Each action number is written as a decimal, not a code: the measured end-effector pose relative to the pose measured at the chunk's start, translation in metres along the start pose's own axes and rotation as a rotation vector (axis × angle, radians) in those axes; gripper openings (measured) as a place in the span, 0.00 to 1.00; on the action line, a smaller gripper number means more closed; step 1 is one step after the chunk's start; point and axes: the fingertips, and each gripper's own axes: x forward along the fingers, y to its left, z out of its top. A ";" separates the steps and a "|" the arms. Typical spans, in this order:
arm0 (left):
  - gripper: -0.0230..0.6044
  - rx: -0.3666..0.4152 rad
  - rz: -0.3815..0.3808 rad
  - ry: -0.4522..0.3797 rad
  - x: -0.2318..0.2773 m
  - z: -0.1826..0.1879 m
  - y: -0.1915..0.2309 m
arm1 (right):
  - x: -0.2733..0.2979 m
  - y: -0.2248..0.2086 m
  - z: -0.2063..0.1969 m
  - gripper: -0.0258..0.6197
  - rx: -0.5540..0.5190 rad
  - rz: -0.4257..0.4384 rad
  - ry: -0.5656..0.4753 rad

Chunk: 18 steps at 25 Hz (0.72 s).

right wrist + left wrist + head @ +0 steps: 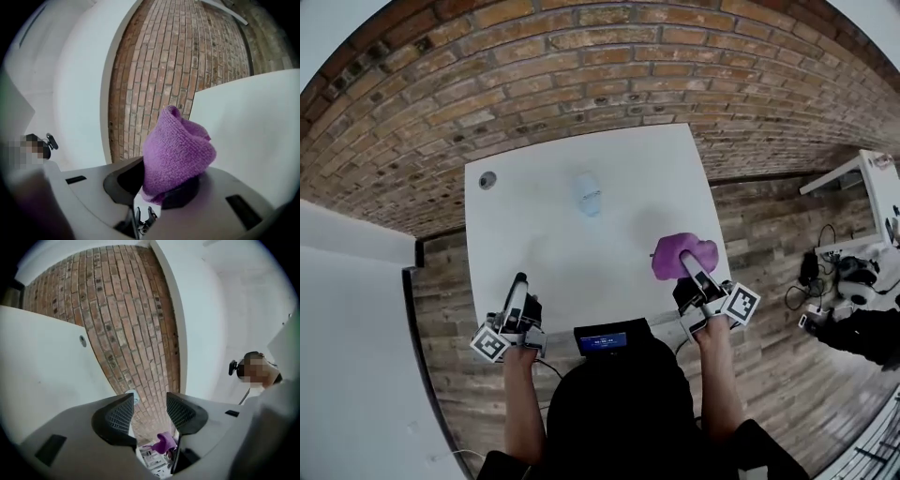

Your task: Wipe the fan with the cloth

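While the cloth (178,150) is clamped in the right claw (157,190), the left claw (149,414) is spread wide. Nothing is held in it.

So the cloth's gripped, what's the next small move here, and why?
Probably carry the right gripper forward and leftward toward the fan. Its jaws are closed on the purple cloth, held above the near right part of the white table, while the small pale fan sits apart, farther back near the middle. The left gripper is open and empty, so it could steady the fan afterwards.
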 end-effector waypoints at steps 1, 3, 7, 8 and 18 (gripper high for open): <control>0.41 -0.015 -0.033 -0.016 -0.012 0.002 -0.010 | -0.015 0.009 -0.010 0.14 0.002 0.005 -0.021; 0.41 -0.038 -0.093 -0.045 -0.031 0.009 -0.027 | -0.042 0.026 -0.029 0.14 0.008 0.020 -0.058; 0.41 -0.065 -0.181 -0.064 -0.058 0.016 -0.059 | -0.086 0.052 -0.061 0.14 0.035 0.041 -0.136; 0.41 -0.073 -0.201 -0.065 -0.063 0.017 -0.066 | -0.095 0.059 -0.066 0.14 0.033 0.048 -0.151; 0.41 -0.015 -0.297 0.015 -0.086 0.003 -0.122 | -0.110 0.123 -0.076 0.14 -0.063 0.171 -0.198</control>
